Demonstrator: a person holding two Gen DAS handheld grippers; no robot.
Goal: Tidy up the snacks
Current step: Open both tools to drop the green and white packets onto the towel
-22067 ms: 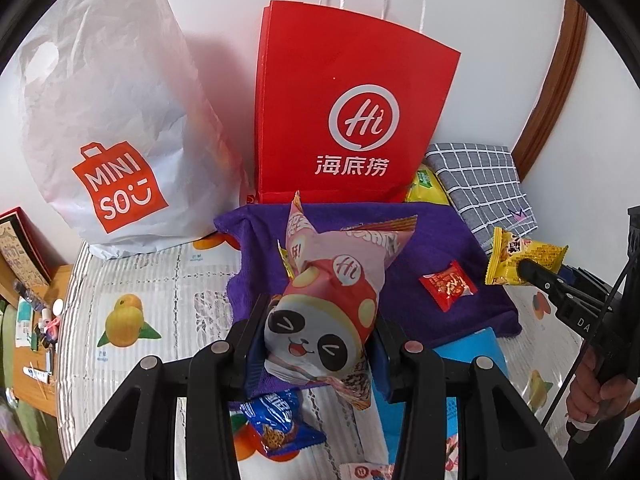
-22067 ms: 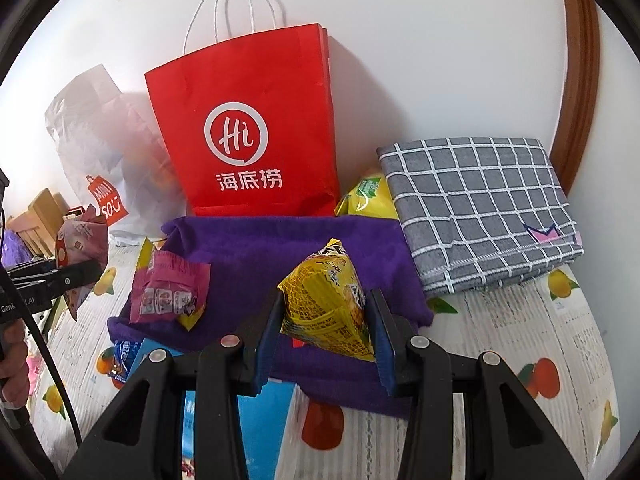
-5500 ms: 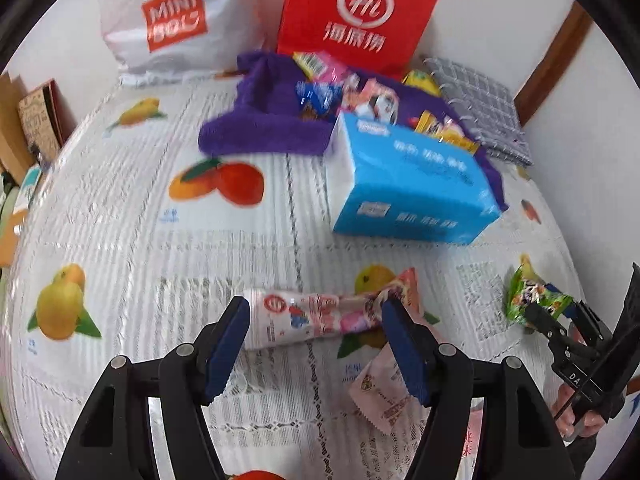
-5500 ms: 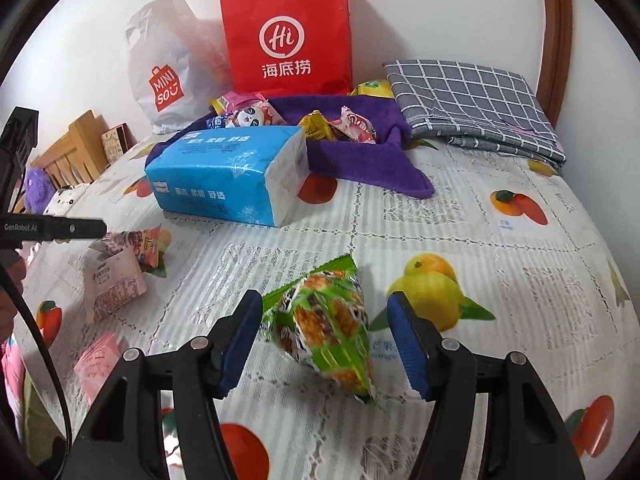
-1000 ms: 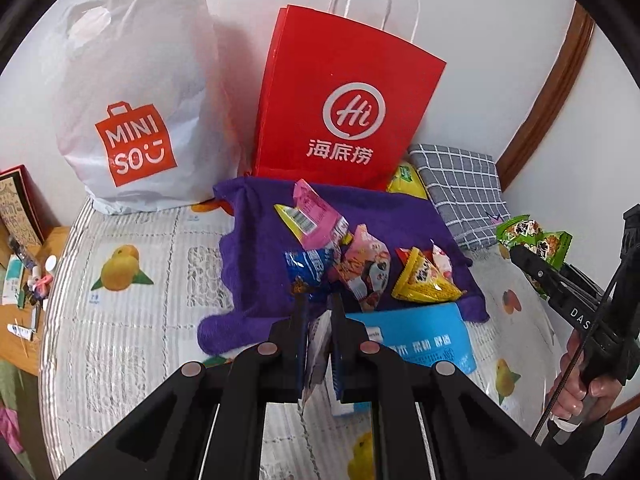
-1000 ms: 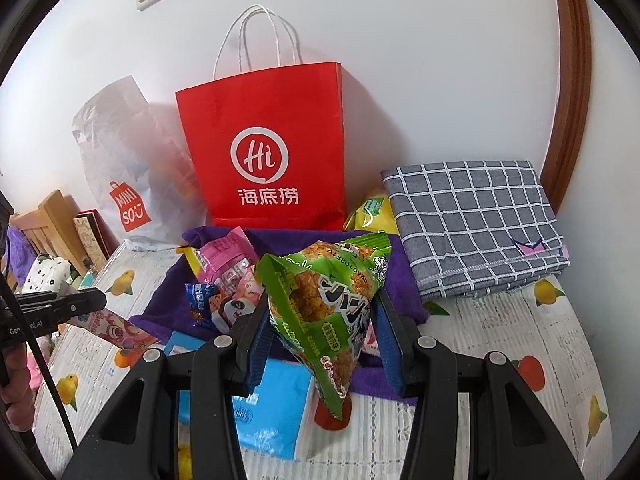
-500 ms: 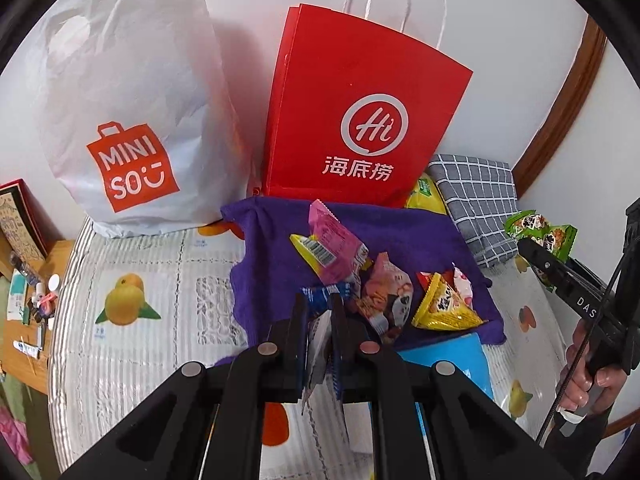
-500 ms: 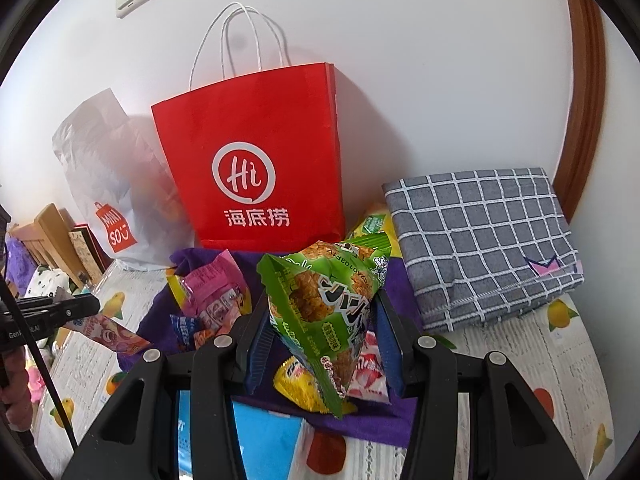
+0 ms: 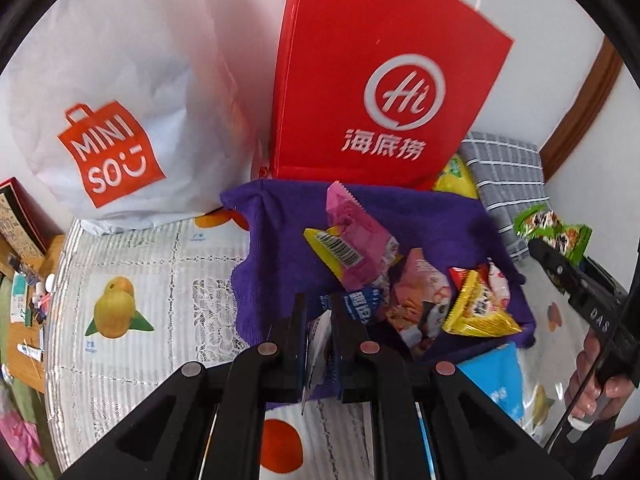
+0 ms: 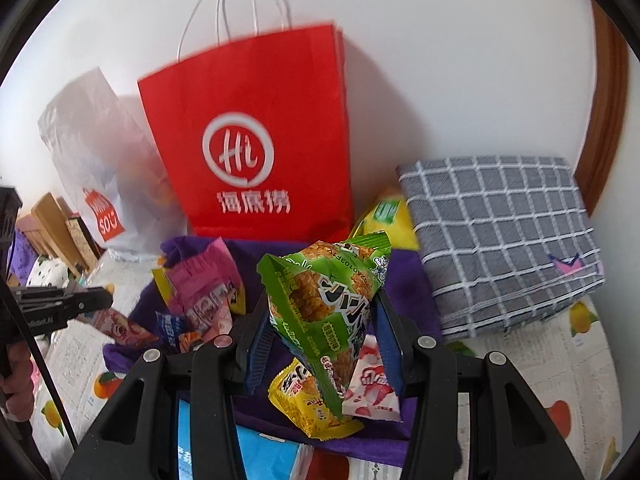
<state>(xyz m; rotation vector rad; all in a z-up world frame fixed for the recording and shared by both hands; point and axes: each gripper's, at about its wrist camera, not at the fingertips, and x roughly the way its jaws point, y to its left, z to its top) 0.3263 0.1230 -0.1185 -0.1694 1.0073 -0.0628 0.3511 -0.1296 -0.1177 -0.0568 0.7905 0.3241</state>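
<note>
Your L gripper (image 9: pixel 319 332) is clamped on 1 thin pink snack stick (image 10: pixel 120 326); R gripper (image 10: pixel 320 344) grips the green snack bag (image 10: pixel 324 300), both over the purple towel (image 9: pixel 280 232) w/ snacks.

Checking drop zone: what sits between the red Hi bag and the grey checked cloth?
A yellow snack bag with a green label, wedged between the red paper bag and the grey checked cloth; clearest in the right wrist view.

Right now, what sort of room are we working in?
Probably a bedroom: the snacks lie on a bed under a fruit-print sheet, a folded grey checked blanket rests by the wall, and a wooden bedside table stands alongside.
</note>
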